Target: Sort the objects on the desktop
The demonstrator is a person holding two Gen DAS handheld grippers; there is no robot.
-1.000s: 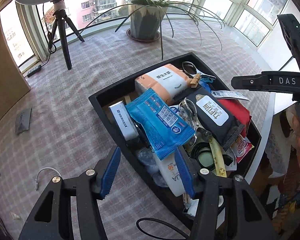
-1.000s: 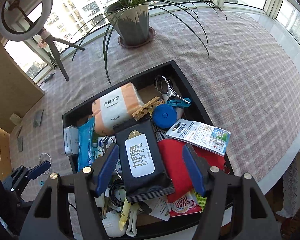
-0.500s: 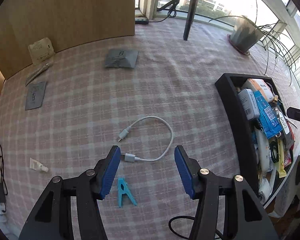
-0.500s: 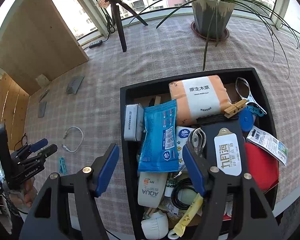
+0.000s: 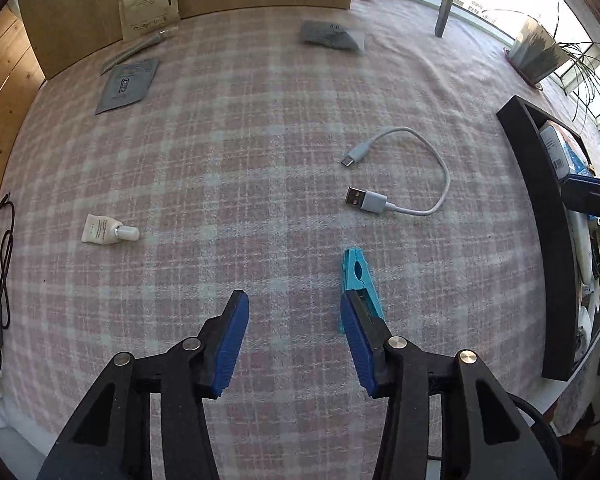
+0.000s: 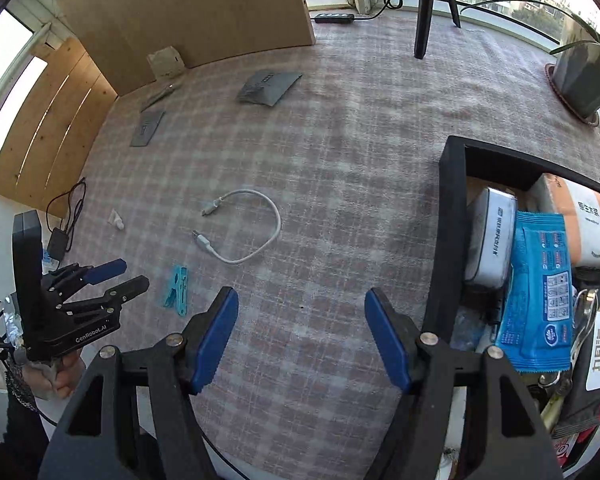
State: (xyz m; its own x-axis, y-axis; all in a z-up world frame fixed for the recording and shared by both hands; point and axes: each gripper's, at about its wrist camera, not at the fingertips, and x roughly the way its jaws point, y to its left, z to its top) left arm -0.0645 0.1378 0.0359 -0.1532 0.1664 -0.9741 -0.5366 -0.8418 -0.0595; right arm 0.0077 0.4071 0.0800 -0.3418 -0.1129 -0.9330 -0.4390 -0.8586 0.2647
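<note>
Counting one teal clip (image 5: 358,280), one white cable (image 5: 400,172), one small tube (image 5: 108,231) and three grey packets on the plaid cloth (image 5: 240,152).
Half a second ago my left gripper (image 5: 294,320) hung above the cable; now the clip lies just by its right finger, untouched, jaws closing on nothing. My right gripper (image 6: 300,320) has swung off the black tray (image 6: 446,216) onto bare cloth beside it, jaws wide and empty.
</note>
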